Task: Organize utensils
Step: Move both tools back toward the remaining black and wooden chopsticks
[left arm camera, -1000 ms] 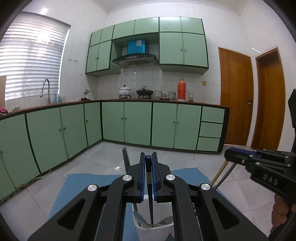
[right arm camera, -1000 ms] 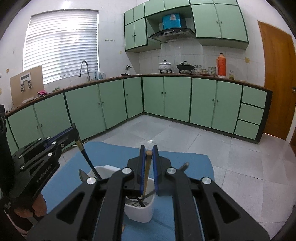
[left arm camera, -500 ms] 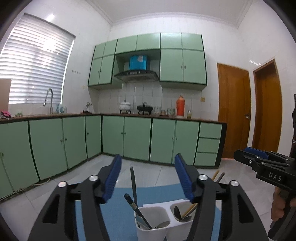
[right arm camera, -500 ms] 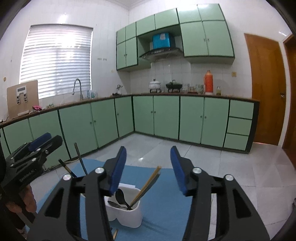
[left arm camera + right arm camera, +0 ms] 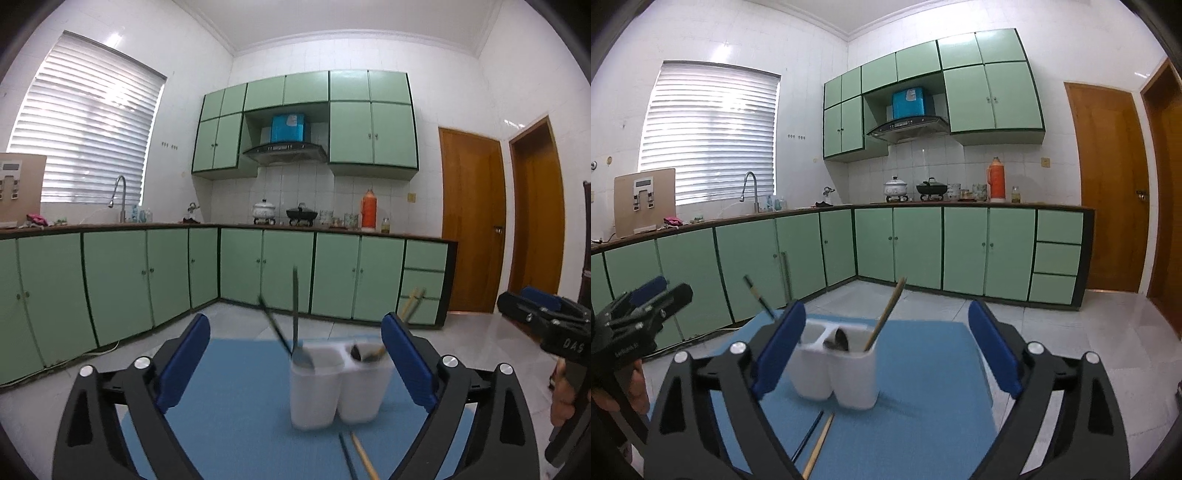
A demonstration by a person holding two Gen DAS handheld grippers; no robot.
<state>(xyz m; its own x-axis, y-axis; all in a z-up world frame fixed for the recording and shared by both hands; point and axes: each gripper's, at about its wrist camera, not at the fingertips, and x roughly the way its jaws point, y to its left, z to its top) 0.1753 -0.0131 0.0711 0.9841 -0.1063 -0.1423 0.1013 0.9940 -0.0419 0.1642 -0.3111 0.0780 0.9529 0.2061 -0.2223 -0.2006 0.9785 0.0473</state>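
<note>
While both sets of jaws have just been opening, they now stand spread wide with nothing pressed between their blue pads. Seen between the fingers of the left gripper (image 5: 295, 365) is a white two-compartment utensil holder (image 5: 338, 387), which stands upright on a blue mat (image 5: 229, 391) on the surface, clear of both pads. Its left compartment holds two dark-handled utensils (image 5: 294, 306) that lean and cross each other; its right compartment holds a dark spoon bowl and wooden chopsticks (image 5: 413, 301) slanting up to the right. On the mat just in front of the holder lie a dark stick and a wooden chopstick (image 5: 364, 458) side by side. The right gripper (image 5: 886, 347) frames the same holder from the other side, again without touching it. Each camera catches the other gripper at its picture's edge, held by a hand (image 5: 563, 398). Green kitchen cabinets (image 5: 288, 273) line the walls behind.
</note>
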